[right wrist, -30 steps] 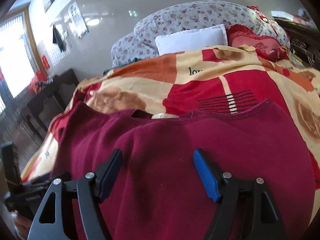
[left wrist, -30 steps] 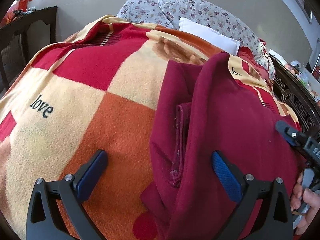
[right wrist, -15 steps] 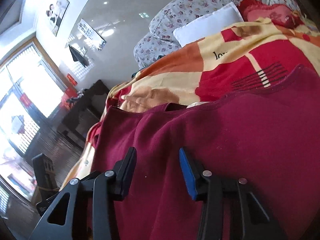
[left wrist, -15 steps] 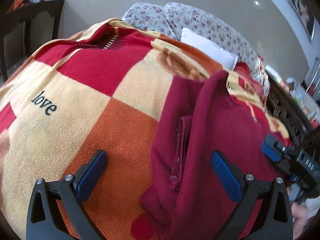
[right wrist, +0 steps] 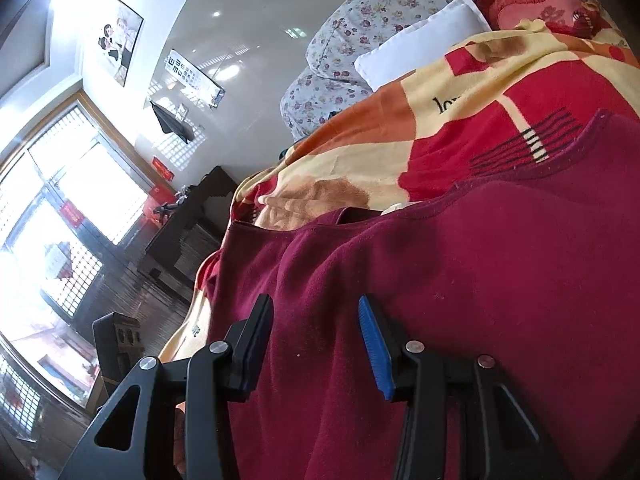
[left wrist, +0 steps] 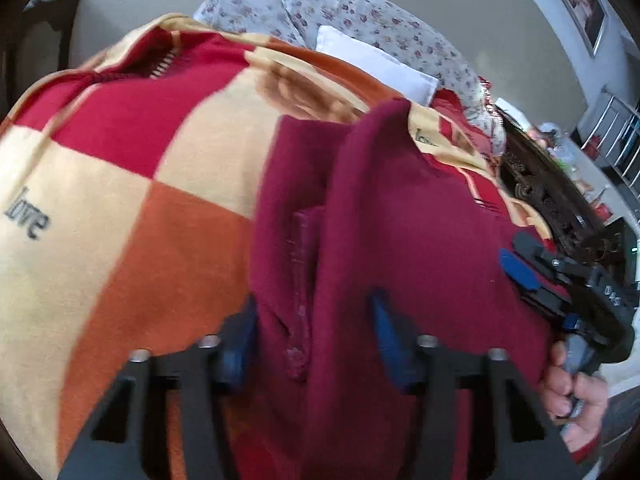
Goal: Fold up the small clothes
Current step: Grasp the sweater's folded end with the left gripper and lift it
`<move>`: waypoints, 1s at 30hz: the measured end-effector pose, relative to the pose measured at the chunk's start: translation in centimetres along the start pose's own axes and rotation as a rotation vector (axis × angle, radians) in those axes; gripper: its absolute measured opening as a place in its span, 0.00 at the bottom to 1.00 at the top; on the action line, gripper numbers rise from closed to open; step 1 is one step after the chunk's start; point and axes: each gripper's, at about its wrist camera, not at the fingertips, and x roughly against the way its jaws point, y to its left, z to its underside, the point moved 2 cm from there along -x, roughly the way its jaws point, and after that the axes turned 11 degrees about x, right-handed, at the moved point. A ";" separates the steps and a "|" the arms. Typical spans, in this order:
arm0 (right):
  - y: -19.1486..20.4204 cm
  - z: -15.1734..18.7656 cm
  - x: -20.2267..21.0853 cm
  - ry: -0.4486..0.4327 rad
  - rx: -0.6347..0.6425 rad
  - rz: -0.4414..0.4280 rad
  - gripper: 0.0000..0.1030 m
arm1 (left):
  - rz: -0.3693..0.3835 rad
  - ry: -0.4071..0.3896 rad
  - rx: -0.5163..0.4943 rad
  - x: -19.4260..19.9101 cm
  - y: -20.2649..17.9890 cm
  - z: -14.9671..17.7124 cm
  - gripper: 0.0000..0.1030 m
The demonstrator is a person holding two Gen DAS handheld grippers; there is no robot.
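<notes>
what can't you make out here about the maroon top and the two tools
- Maroon top, left wrist view: its lower hem is cut off by the bottom edge and the tool's frame.
- Left tool: closing, with a fold of cloth between the blurred pads; contact unclear.
- Right tool, right wrist view: cloth lies between the pads, but whether they pinch it cannot be told.
- Blanket lettering: cut short by a fold.

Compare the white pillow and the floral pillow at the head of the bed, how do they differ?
The white pillow is plain; the floral pillow carries small flower prints. The white pillow looks smaller and lies in front, against the bulkier floral pillow. Both sit beyond the checked blanket.
</notes>
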 end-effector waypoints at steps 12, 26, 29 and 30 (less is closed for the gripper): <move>-1.3 -0.8 2.1 -0.068 -0.157 -0.171 0.55 | -0.043 -0.107 -0.156 4.3 -9.0 2.2 0.21; 2.3 -1.7 1.6 0.047 -0.164 -0.347 0.94 | -0.226 -0.173 -0.409 2.5 -17.0 8.1 0.21; 3.2 -1.8 1.5 0.049 -0.124 -0.363 0.94 | -0.255 -0.172 -0.461 2.0 -17.5 9.3 0.21; 3.4 -1.9 1.5 0.049 -0.107 -0.364 0.95 | -0.260 -0.174 -0.470 1.9 -17.7 9.5 0.21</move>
